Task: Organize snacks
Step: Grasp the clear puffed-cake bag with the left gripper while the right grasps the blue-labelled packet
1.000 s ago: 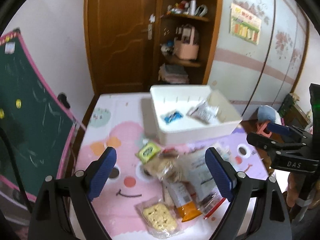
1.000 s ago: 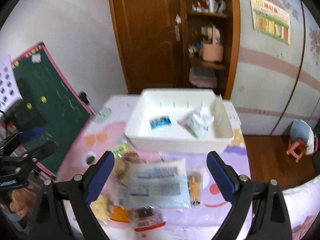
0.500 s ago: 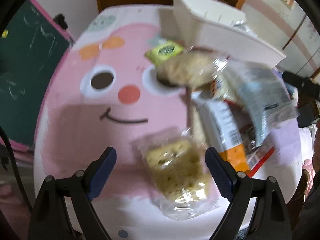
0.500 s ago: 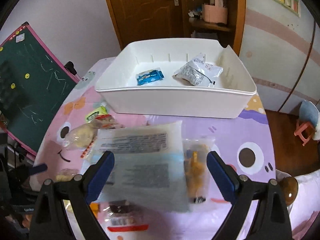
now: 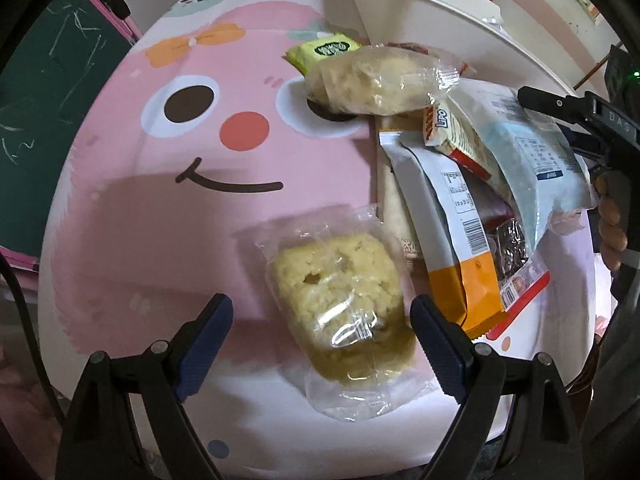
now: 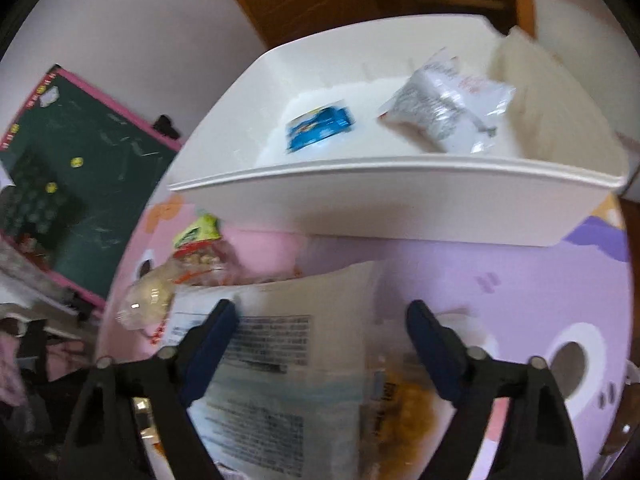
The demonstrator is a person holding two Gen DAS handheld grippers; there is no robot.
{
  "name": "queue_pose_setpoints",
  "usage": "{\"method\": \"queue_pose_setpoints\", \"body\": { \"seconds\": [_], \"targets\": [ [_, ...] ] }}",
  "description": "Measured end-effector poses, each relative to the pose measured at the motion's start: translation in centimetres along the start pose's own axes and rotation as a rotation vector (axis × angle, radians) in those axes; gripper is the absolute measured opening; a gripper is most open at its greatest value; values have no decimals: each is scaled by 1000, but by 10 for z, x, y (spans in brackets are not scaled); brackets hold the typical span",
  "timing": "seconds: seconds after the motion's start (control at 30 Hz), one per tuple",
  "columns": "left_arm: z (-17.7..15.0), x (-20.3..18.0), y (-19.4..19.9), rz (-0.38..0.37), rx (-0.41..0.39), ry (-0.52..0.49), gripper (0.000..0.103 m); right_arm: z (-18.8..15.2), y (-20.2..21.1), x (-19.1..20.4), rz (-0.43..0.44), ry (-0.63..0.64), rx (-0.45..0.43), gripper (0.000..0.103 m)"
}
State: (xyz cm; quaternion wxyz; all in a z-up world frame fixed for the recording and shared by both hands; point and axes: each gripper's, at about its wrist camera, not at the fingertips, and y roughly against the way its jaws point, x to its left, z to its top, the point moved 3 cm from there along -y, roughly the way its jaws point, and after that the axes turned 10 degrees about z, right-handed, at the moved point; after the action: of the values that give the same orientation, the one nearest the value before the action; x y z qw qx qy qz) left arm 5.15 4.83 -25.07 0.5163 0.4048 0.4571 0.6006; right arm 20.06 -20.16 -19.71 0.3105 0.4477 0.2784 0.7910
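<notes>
The left view shows the left hand-held gripper [image 5: 320, 344] spread wide around a wrapped cake [image 5: 340, 292] on the worktop [image 5: 160, 216], fingers not touching it. Only the right view looks into the white bin [image 6: 400, 208], holding a blue packet [image 6: 320, 128] and a silver bag [image 6: 444, 116]. The right hand-held gripper [image 6: 324, 344] (also spread) hovers over a large pale bag [image 6: 288, 360], with more snacks heaped at its left. A chalkboard [image 6: 80, 184] leans at far left.

Blurry and hidden bits

The right wrist view is smeared, so the words on the big pale bag [image 6: 276, 364] cannot be read. In the left wrist view the white bin [image 5: 424, 4] is cut off at the top edge, and the dark red packet [image 5: 504, 236] hides under other bags.
</notes>
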Motion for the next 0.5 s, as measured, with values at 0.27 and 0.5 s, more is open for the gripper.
{"method": "queue_pose_setpoints", "body": {
  "seconds": [0.27, 0.5],
  "targets": [
    [6, -16, -6, 21, -2, -45, 88, -10, 11, 7, 94, -2, -1, 30],
    [12, -19, 3, 4, -47, -42, 57, -35, 37, 32, 15, 12, -75, 17]
  ]
}}
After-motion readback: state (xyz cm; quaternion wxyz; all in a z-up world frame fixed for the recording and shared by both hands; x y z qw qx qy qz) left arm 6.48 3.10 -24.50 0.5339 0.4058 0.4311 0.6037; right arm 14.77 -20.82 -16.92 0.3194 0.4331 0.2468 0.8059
